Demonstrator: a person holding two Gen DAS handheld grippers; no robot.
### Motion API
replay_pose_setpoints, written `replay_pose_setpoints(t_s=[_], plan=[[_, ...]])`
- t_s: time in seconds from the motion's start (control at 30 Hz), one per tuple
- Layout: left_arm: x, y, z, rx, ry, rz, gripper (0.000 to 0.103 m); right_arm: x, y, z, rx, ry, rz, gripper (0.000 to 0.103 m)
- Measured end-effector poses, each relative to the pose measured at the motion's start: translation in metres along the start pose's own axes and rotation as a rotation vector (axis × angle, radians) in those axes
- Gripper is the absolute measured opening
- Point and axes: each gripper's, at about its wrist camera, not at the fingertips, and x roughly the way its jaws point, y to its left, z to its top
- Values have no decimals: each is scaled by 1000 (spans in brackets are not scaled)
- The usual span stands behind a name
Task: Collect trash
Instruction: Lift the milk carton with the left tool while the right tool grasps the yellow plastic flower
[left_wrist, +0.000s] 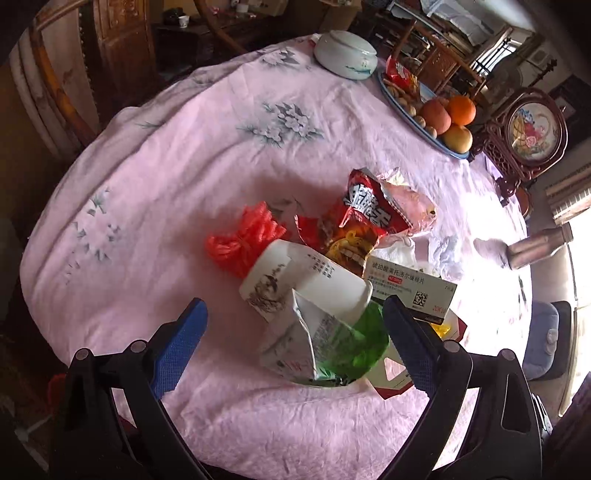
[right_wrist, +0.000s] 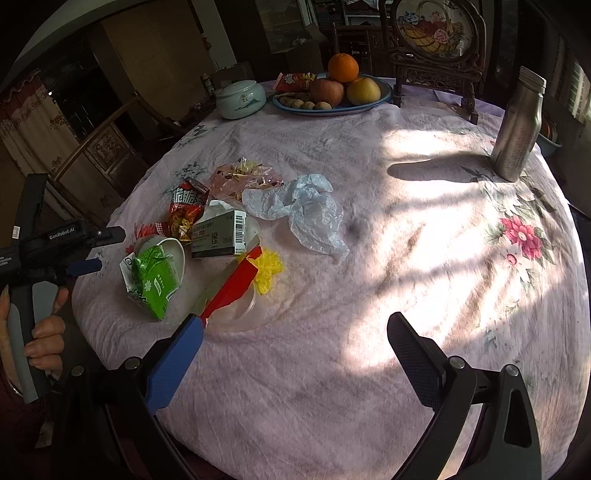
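- Trash (left_wrist: 332, 280), wrappers and boxes, lies heaped mid-table in the left wrist view; the left gripper (left_wrist: 295, 325) is spread wide around the green packet (left_wrist: 354, 343), gripping nothing.
- In the right wrist view the right gripper (right_wrist: 295, 343) gapes empty beside the pile; apparently nothing is collected yet.

I see hard sunlight blowing out the bench (right_wrist: 424, 206) at right; the bottle (right_wrist: 517, 125) casts a long shadow, edges bend darkly.
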Motion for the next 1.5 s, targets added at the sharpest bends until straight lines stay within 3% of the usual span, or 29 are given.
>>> replay_pose_setpoints(t_s=[0.13,0.2,0.3,0.4,0.5,0.57,0.63,0.77,0.9,0.97,1.0,1.03,1.07,1.33,1.5], plan=[[0,4,-15,-53,93,-121,93,3,7,2,-16,0,18,97],[11,-5,-25,-67,136,-145,93,4,9,1,-20,5,20,97],[27,-18,-33,-38,136,-64,93,2,7,-1,-26,4,10,97],[43,-23,-43,55,163,72,93,0,0,-2,-14,2,-5,97],[50,-8,-61,99,189,169,93,-1,-10,-3,17,-1,-8,97],[47,11,-69,69,197,205,93,0,-14,-4,32,3,1,97],[36,23,-72,45,163,209,93,3,-13,-4,32,11,13,97],[23,-3,-67,161,89,176,93,9,-3,-4,-4,31,37,97],[40,-38,-51,240,48,173,93,8,5,-5,-47,33,38,97],[55,-46,-45,259,39,210,92,5,4,-5,-54,28,28,97],[63,-49,-44,263,50,223,90,4,3,-5,-53,23,21,97],[64,-48,-45,267,57,220,71,1,1,-5,-50,16,11,97],[62,-48,-46,279,57,213,61,-1,-2,-5,-45,8,3,97],[2,-52,-69,370,-33,137,60,3,-17,-2,44,7,38,97],[-22,-45,-65,330,-76,151,60,18,-2,2,17,28,112,97]])
